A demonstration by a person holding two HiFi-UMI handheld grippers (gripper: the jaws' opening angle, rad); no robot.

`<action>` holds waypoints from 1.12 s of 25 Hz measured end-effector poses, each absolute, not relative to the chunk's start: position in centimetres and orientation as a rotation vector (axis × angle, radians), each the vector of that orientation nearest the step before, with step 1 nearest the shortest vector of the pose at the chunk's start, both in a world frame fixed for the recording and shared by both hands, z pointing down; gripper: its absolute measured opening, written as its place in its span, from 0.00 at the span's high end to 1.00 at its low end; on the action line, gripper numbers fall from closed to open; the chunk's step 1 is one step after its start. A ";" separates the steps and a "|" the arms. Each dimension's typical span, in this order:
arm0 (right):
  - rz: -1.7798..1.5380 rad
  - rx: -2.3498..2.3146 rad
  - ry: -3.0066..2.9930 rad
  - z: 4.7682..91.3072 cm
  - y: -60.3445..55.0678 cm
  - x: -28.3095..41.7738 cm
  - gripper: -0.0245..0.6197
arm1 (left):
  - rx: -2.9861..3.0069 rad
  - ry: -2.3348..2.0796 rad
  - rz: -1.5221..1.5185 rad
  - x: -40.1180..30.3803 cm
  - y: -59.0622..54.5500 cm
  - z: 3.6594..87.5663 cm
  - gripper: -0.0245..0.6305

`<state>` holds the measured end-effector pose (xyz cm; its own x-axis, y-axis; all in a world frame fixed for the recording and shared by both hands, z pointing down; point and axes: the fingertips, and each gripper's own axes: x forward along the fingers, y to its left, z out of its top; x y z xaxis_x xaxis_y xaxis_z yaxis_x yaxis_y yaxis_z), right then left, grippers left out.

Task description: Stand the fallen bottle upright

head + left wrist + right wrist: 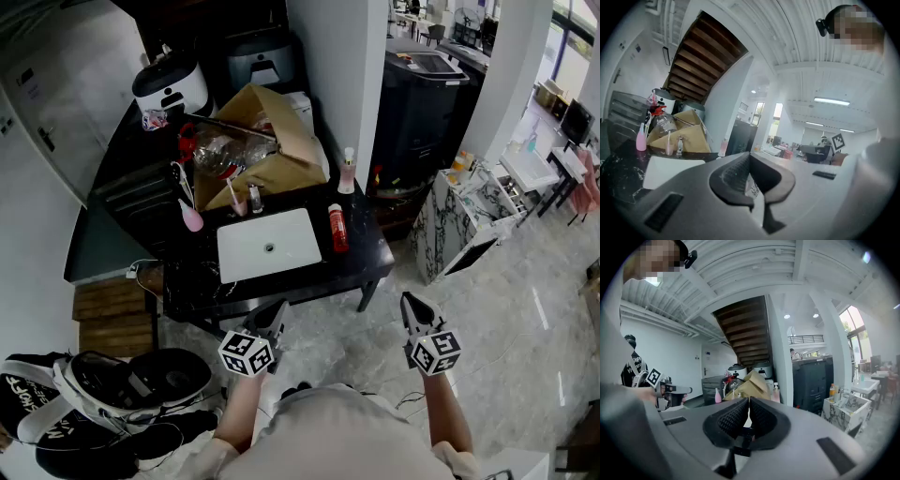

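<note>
- 2 clenched tools, neither on anything: left hand-held gripper with pads pressed together and nothing between them; right hand-held gripper likewise closed and empty.
- Both held roughly level over the floor, in front of the tabletop, well apart from everything on it.
- Bottle: red, lying on its side on the tabletop just right of the sink, long axis pointing away from the front edge, untouched.
- Behind it, near the pillar, a clear bottle already upright; to the left, past the sink, a box full of clutter.
- Step in hand, as a judgement: approach only, with the task itself not yet begun.
- Next move, likely: spread 1 pair of jaws, reach forward and down over the front edge, and close across the width of the red body near its middle or upper half.
- After that: tip the top end up, plant the base flat on bare tabletop beside the sink, release once steady.
- Worth watching: round body, so prone to roll toward the sink or off the edge under a glancing touch; also little room before the clear bottle behind.
</note>
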<state>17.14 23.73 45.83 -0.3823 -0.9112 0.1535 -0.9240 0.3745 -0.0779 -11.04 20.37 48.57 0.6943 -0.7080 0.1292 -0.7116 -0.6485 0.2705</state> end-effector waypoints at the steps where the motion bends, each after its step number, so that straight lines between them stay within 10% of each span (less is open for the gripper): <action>1: 0.228 1.696 -2.533 45.8 23.7 17.1 0.91 | 2.607 -1.121 0.017 -11.1 20.3 48.6 0.95; 28: 0.197 1.674 -2.520 44.6 24.0 13.4 0.90 | 2.618 -1.073 0.038 -13.1 20.0 48.6 0.95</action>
